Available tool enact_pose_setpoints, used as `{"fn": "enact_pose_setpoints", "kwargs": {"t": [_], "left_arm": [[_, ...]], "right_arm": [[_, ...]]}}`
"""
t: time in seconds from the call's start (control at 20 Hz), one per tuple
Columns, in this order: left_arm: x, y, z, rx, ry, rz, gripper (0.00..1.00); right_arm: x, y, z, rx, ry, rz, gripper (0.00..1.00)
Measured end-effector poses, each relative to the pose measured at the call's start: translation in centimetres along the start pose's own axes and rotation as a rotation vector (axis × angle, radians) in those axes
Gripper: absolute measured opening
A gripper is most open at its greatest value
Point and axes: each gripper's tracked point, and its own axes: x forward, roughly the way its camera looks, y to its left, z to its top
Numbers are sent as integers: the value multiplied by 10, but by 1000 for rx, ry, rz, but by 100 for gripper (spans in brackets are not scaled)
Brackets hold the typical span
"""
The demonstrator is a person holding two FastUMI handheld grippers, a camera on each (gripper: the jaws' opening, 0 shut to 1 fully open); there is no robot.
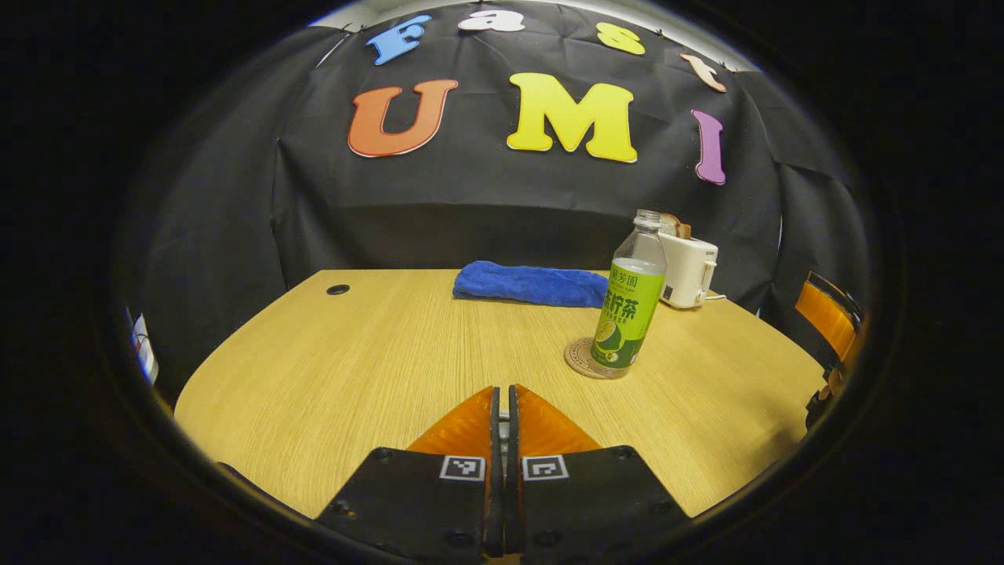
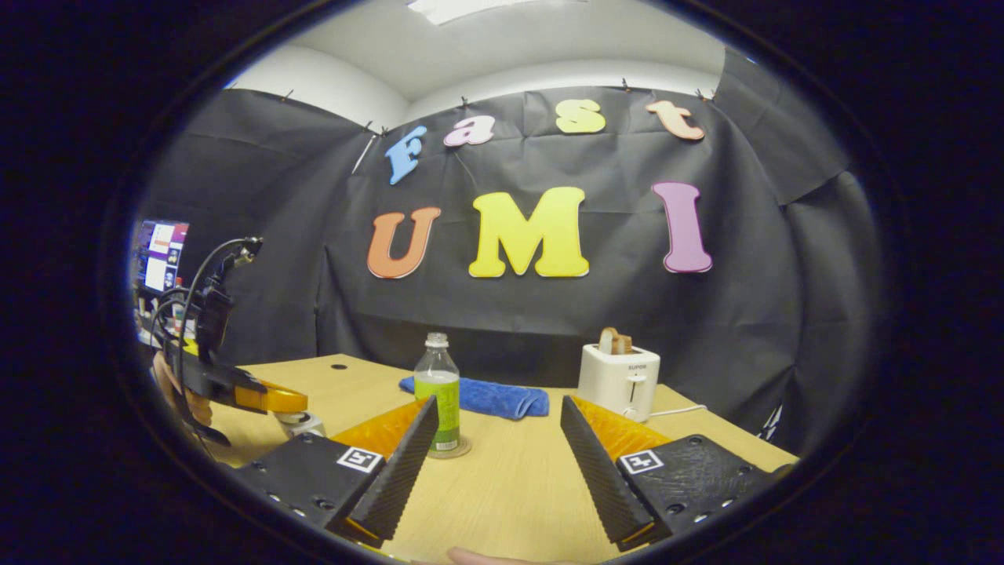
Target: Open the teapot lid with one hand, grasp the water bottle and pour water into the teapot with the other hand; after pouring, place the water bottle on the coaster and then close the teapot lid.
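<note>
In the left gripper view, the left gripper (image 1: 502,392) hangs low over the wooden desk (image 1: 353,369) with its jaws pressed together and nothing between them. Ahead and to the right, the water bottle (image 1: 630,302) stands upright on the round coaster (image 1: 584,359), its cap off. Behind it a blue towel (image 1: 529,283) lies folded near the desk's far edge, and a white toaster (image 1: 690,269) sits just beyond the bottle. In the right gripper view, the right gripper (image 2: 496,420) has its jaws spread wide and empty above the desk (image 2: 502,486). The water bottle (image 2: 439,392) stands on the coaster (image 2: 463,449) just past the gripper's near finger, with the blue towel (image 2: 482,398) behind and the toaster (image 2: 620,378) holding bread to the right. At the far left the left gripper (image 2: 274,399) hovers over a pale object that may be the teapot (image 2: 302,424), though it is too hidden to be sure
</note>
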Motion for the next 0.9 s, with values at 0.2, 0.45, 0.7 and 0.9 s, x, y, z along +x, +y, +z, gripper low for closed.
{"fn": "enact_pose_setpoints", "kwargs": {"t": [0.2,0.45,0.7,0.9], "left_arm": [[7,2,2,20,-1,33,4],[16,6,3,11,-41,59,3],[16,4,-1,97,-88,99,4],[11,5,-3,110,-125,130,5]], "right_arm": [[-1,2,4,0,-16,16,94],[-3,7,3,-18,-17,33,94],[-5,14,3,-35,-20,48,96],[-6,16,4,-41,-19,45,96]]}}
